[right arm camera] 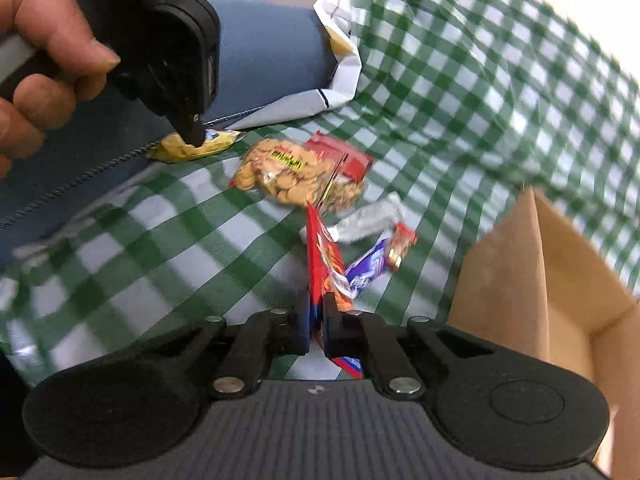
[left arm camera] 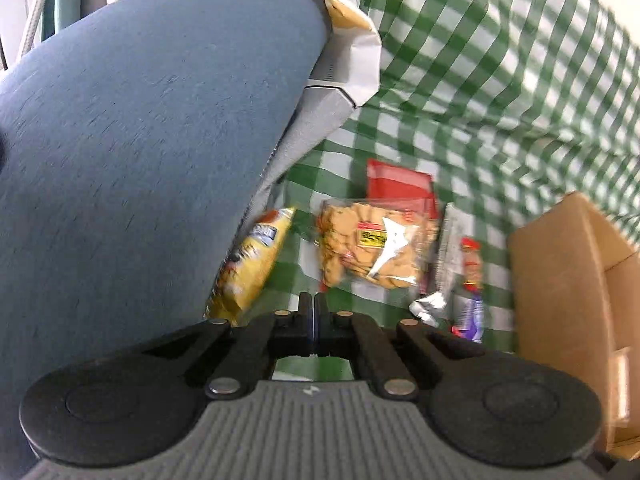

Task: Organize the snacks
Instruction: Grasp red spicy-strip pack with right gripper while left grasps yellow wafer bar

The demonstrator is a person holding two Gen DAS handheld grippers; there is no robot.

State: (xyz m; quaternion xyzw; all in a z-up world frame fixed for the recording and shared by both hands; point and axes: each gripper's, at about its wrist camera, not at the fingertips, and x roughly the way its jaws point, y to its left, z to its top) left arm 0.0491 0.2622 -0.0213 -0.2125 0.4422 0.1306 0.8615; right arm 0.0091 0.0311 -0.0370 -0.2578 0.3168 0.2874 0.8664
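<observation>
Snack packets lie on a green-and-white checked cloth (left arm camera: 460,80). My left gripper (left arm camera: 314,308) is shut, and I see nothing between its fingers. Just beyond it lies a clear bag of biscuits (left arm camera: 368,248), with a yellow packet (left arm camera: 252,268) to its left, tucked under a blue cushion (left arm camera: 140,140). My right gripper (right arm camera: 316,312) is shut on a red snack packet (right arm camera: 322,256), held edge-on above the cloth. In the right wrist view a hand holds the left gripper (right arm camera: 194,136), its tip over the yellow packet (right arm camera: 216,144). The biscuit bag (right arm camera: 288,176) lies further back.
An open cardboard box (left arm camera: 560,280) (right arm camera: 520,280) stands at the right. A red packet (left arm camera: 400,184), a silver wrapper (right arm camera: 368,220), a purple wrapper (right arm camera: 368,268) and a small red packet (right arm camera: 402,244) lie between. A white paper bag (right arm camera: 340,76) leans by the cushion (right arm camera: 272,52).
</observation>
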